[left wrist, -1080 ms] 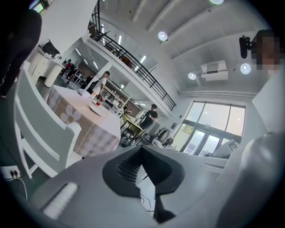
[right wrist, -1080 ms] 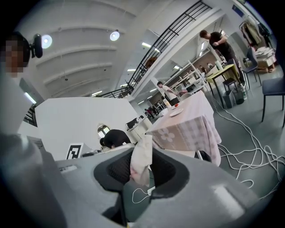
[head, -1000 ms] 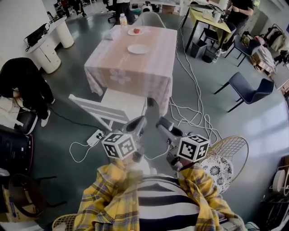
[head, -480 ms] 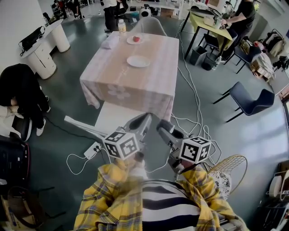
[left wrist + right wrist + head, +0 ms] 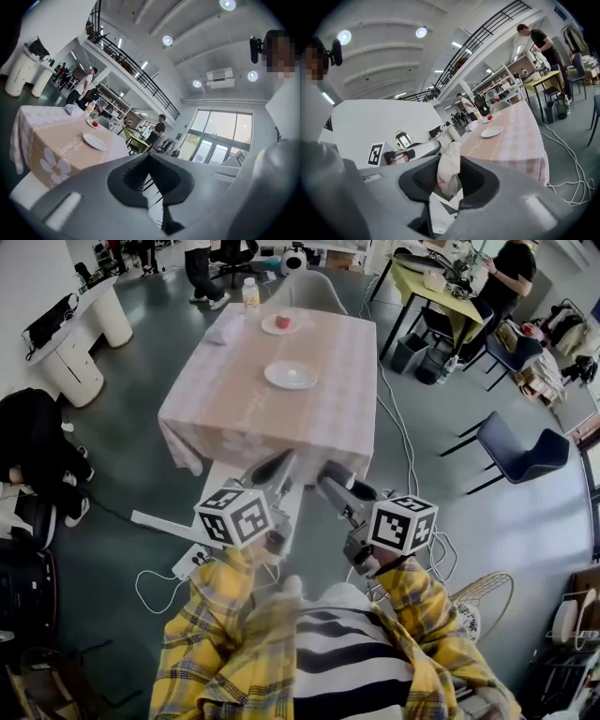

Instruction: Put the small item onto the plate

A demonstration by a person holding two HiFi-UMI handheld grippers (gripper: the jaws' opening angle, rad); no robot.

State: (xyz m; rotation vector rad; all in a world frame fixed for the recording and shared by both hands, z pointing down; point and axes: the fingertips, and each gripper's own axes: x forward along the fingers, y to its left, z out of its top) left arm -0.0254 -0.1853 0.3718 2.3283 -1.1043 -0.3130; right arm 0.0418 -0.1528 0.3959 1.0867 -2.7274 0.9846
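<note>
Closest in, yellow plaid sleeves (image 5: 220,615) carry both tools, each with its marker cube. The left tongs (image 5: 149,154) are clenched: the tips meet, and only floor shows through the hollow behind them. The right tongs (image 5: 451,159) are grasping the small item (image 5: 449,176), a pale, crumpled piece pinched between the ribbed pads and hanging a little below them. It is held in the air, well short of the near edge of the surface (image 5: 234,413), so it is not yet on any plate.

On the floor below the tongs lie a white power strip (image 5: 190,560) and loose cables (image 5: 405,432). A white chair (image 5: 239,486) stands against the near edge.

The surface is draped in a pale pink checked cloth with a white flower printed close to the near edge. The plate (image 5: 291,375), white and empty, sits near the middle, slightly toward the right edge. Farther on, by the far edge, a second plate (image 5: 274,326) bears a small red thing (image 5: 284,322). A bottle (image 5: 249,292) stands at the far edge just left of it, and a pale folded cloth (image 5: 225,329) lies near the far left corner.
</note>
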